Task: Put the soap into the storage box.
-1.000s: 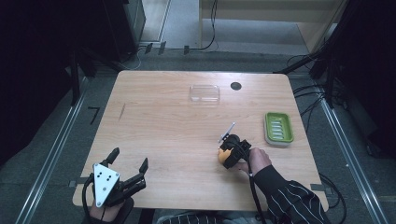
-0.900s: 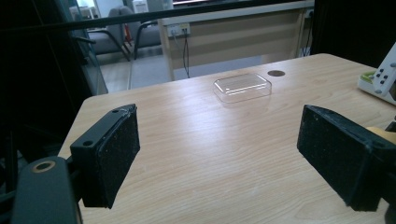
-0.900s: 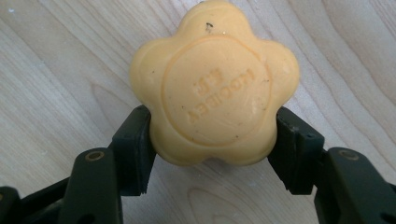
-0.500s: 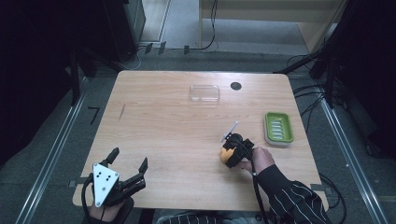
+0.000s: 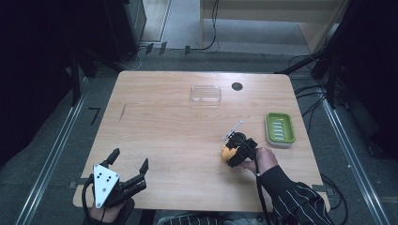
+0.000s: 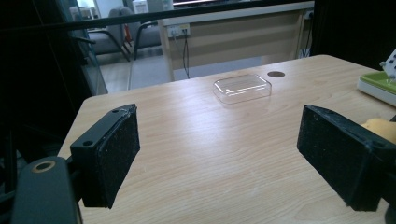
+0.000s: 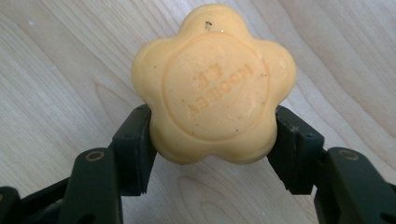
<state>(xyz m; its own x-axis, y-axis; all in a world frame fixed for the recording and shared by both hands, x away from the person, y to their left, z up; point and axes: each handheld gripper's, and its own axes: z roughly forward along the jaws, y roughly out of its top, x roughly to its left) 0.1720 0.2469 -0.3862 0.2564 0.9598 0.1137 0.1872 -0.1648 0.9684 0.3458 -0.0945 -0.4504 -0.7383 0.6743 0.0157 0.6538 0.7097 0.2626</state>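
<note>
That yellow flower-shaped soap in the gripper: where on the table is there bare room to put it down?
Bare wood spans the table between the clear lid and the left gripper. It is tighter where the right gripper holds the soap, beside the green dish.

1. Your left tool (image 5: 129, 163) sits at the near left corner of the surface (image 5: 164, 126), well apart from everything else.
2. Your right tool (image 5: 231, 153) is right of centre, with the soap (image 5: 228, 153) between its jaws.
3. The soap dish (image 5: 280, 128) lies just right of it, by the right edge.
4. The clear lid (image 5: 205, 93) lies at the far edge, the round hole (image 5: 237, 86) just to its right.
</note>
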